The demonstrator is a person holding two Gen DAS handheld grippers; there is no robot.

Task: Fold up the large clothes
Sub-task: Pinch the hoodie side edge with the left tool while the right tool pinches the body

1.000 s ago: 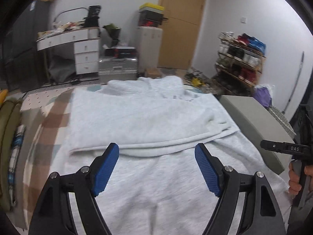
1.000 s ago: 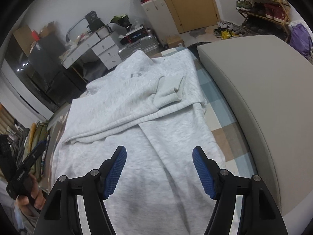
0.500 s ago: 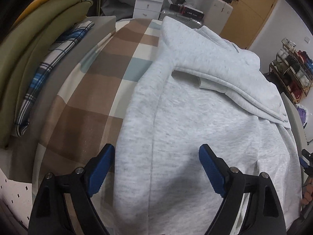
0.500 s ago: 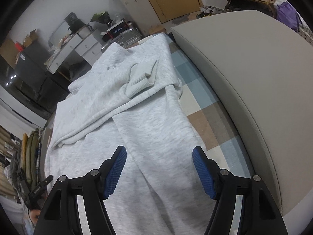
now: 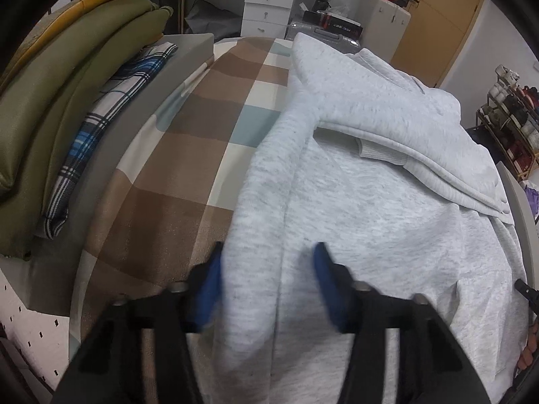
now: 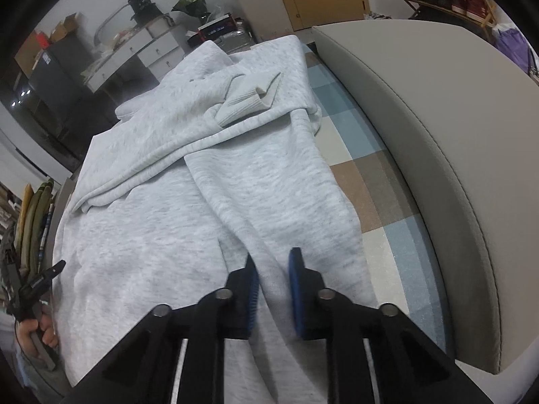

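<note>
A light grey sweatshirt [image 5: 370, 208] lies flat on a checked bedspread [image 5: 188, 168], its sleeves folded across the chest with a ribbed cuff [image 6: 249, 97] on top. My left gripper [image 5: 266, 282] is at the garment's left edge. Its blurred blue jaws are closing, and a ridge of cloth is bunched between the pads. My right gripper [image 6: 273, 289] is over the sweatshirt [image 6: 202, 202] near its right edge. Its jaws are closing too, nearly together, pinching a narrow fold of grey cloth. A hand [image 6: 37, 333] holding the left tool shows at the lower left of the right wrist view.
Olive cushions [image 5: 67, 84] and a plaid cloth [image 5: 111, 114] are stacked left of the bed. A grey padded bolster [image 6: 438, 134] runs along its right side. White drawers [image 5: 266, 10], a suitcase, a shoe rack [image 5: 512, 124] and a wooden door stand beyond.
The left gripper swung from the hem to the garment's left edge and sank. Both pairs of jaws then narrowed from wide open onto the grey cloth. The right gripper dropped slightly.
</note>
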